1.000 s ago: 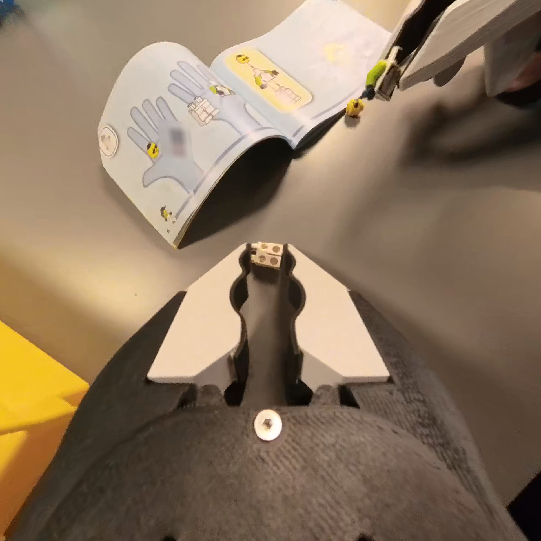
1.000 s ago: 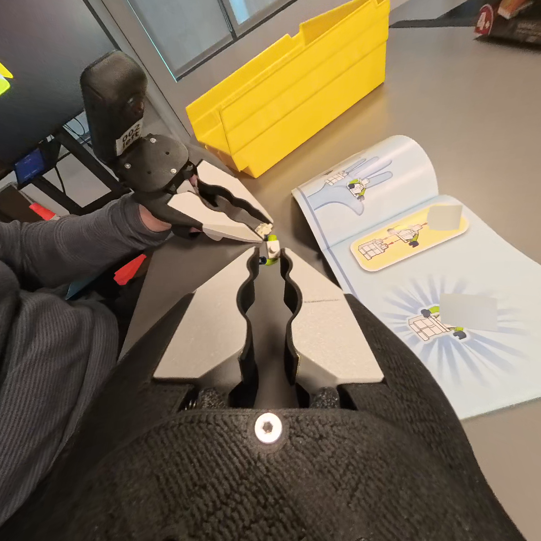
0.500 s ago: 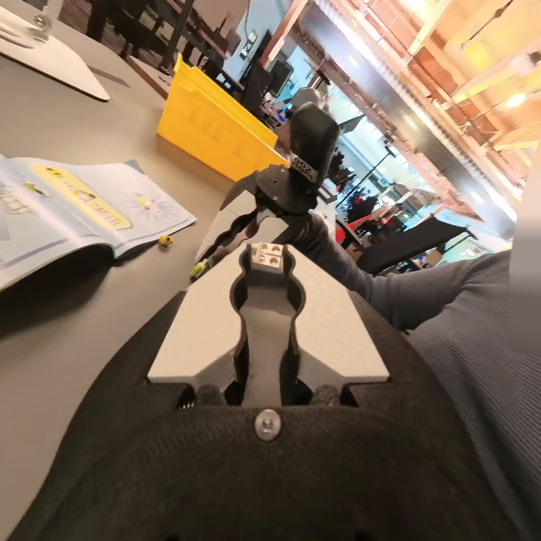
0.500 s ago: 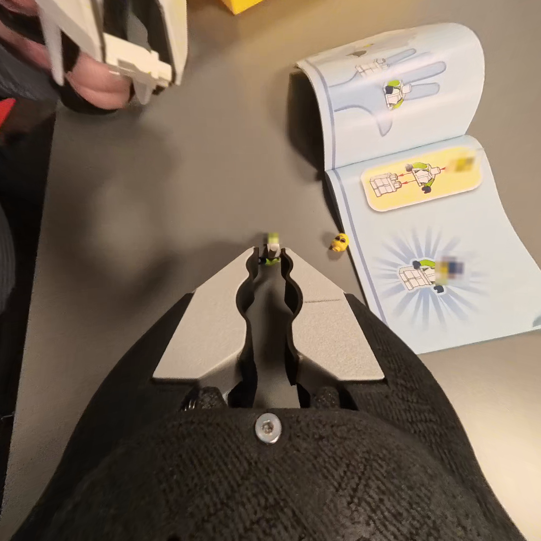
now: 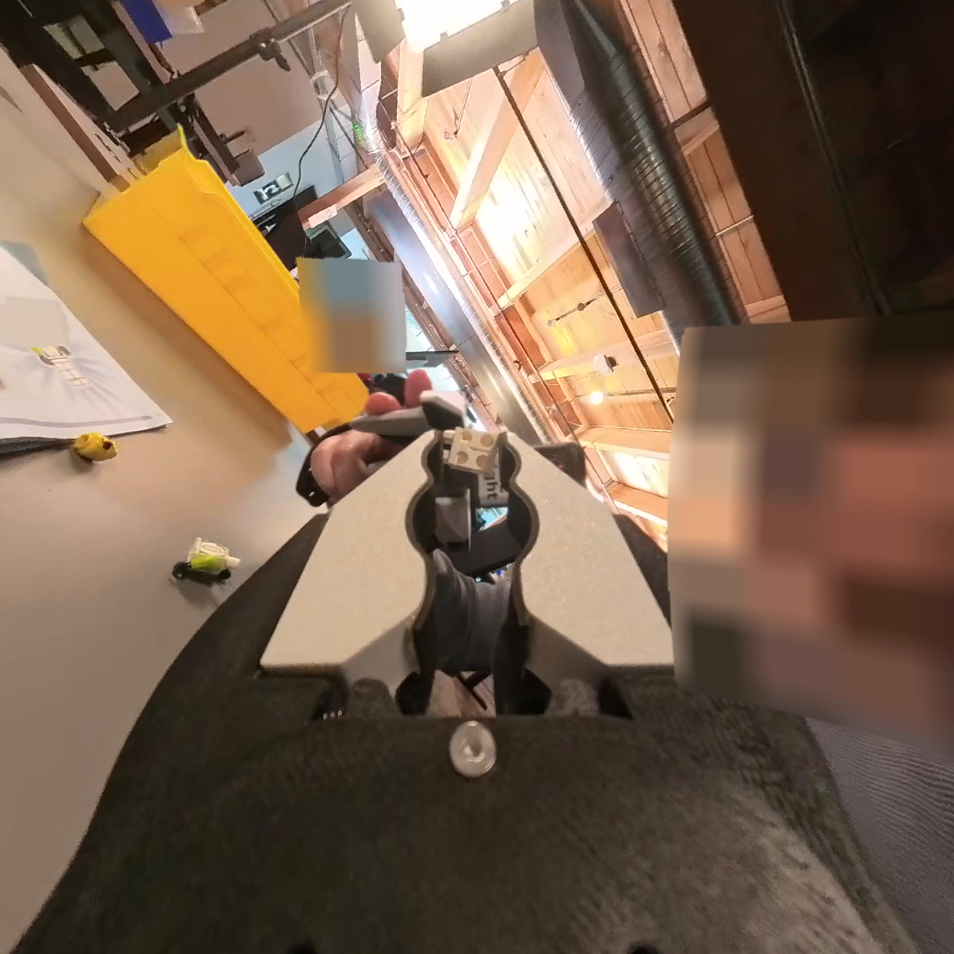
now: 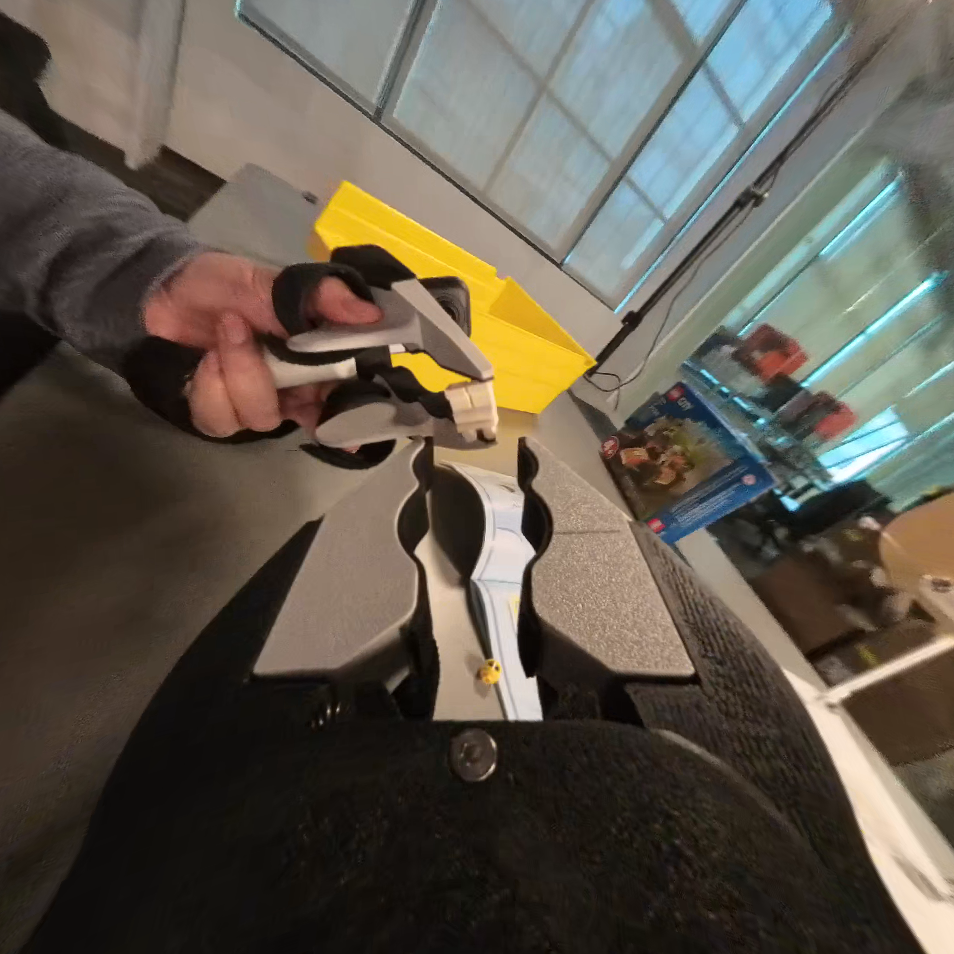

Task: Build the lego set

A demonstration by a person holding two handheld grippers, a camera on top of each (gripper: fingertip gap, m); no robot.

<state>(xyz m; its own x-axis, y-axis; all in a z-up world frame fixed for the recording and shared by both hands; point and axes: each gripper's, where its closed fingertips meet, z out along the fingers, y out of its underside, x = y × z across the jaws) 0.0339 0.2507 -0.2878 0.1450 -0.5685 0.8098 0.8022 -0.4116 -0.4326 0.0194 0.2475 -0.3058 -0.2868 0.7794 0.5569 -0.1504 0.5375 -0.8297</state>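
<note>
The left gripper point(image 5: 472, 454) is up in the air, off the worktop point(image 5: 103, 645). Its two tips pinch a small white lego piece point(image 5: 474, 450), and round holes show on the side that faces the camera. In the right wrist view the same white piece point(image 6: 472, 409) sits at the end of that gripper, which a hand point(image 6: 222, 351) in a black fingerless glove holds.

The right gripper point(image 6: 472, 454) is open. There is a wide gap between its tips and nothing is in it. The white piece hangs just in front of that gap.

Down on the worktop lies a little lime green and white lego body point(image 5: 206, 557) on its side, with dark bits under it. Farther off is a tiny yellow lego head point(image 5: 95, 446). It rests just beside the edge of the open instruction booklet point(image 5: 67, 377).

A long yellow bin point(image 5: 222, 289) stands on the worktop behind the booklet. Farther along the worktop, in the right wrist view, a blue lego box point(image 6: 692, 459) leans.
</note>
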